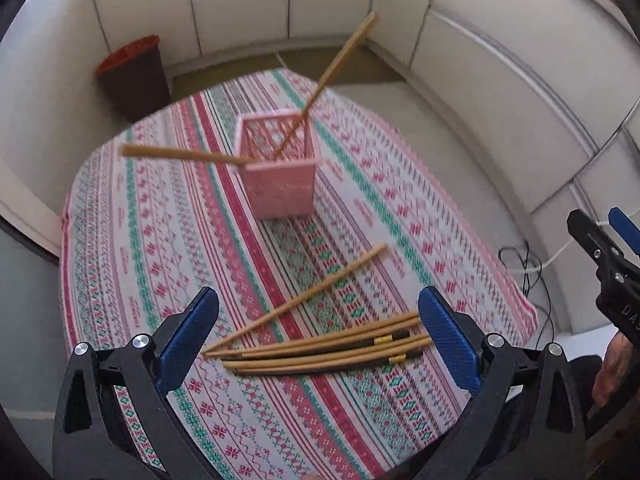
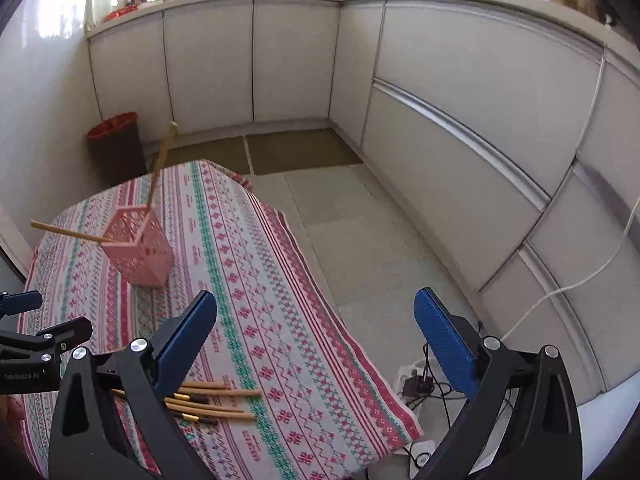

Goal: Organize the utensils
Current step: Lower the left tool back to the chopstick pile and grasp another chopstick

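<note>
A pink lattice utensil holder [image 1: 280, 168] stands upright on the patterned tablecloth [image 1: 160, 240], with two wooden chopsticks [image 1: 328, 76] leaning out of it. Several more chopsticks [image 1: 320, 344], some with dark gold-banded ends, lie in a loose pile on the cloth. My left gripper [image 1: 318, 340] is open and empty, its blue pads either side of the pile and above it. My right gripper [image 2: 316, 340] is open and empty, over the table's right edge; the pile [image 2: 212, 400] lies by its left finger. The holder [image 2: 138, 248] shows far left there.
A dark bin with a red rim [image 1: 132, 76] stands on the floor beyond the table. White cabinets [image 2: 460, 120] run along the back and right. Cables and a power strip [image 2: 416, 384] lie on the floor at the right. The right gripper shows at the left wrist view's right edge [image 1: 608, 264].
</note>
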### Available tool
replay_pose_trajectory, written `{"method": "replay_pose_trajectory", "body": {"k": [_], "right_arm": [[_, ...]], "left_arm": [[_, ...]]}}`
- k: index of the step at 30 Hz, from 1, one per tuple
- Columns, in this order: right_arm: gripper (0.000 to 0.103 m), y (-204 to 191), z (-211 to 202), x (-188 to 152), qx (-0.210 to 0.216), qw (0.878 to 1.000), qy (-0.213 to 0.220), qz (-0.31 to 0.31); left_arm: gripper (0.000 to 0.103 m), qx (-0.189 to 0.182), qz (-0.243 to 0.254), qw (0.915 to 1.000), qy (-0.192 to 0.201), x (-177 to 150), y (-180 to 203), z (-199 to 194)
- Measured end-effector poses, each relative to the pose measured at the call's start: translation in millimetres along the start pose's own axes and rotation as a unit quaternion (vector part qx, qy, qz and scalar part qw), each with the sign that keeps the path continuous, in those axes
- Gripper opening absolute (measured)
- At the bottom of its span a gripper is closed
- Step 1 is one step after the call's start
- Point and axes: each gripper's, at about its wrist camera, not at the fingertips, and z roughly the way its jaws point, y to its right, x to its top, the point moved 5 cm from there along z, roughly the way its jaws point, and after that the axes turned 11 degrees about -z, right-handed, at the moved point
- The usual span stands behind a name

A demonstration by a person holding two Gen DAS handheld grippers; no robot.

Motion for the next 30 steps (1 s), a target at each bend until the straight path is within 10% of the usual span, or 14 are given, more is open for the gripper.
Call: {"method": "replay_pose_trajectory", "body": {"k": [8, 19, 30], "right_arm": [[0.096, 30.4, 55.5, -53.2, 0.019, 0.995, -0.084, 0.057], [0.096, 48.1, 71.1, -71.3, 0.048, 0.985, -0.120, 0.112], [0.096, 28.8, 80.1, -79.1, 0.105, 0.965, -0.171, 0.166]], "left_arm": [[0.095, -0.004, 0.048, 0.9935, -0.103, -0.1, 25.0, 69.9], [0.049, 0.045, 0.153, 0.9742, -0.160, -3.5, 59.5, 144.7], [0.008, 0.023, 0.161, 0.9796, -0.118, 0.3, 33.0, 137.2]]}}
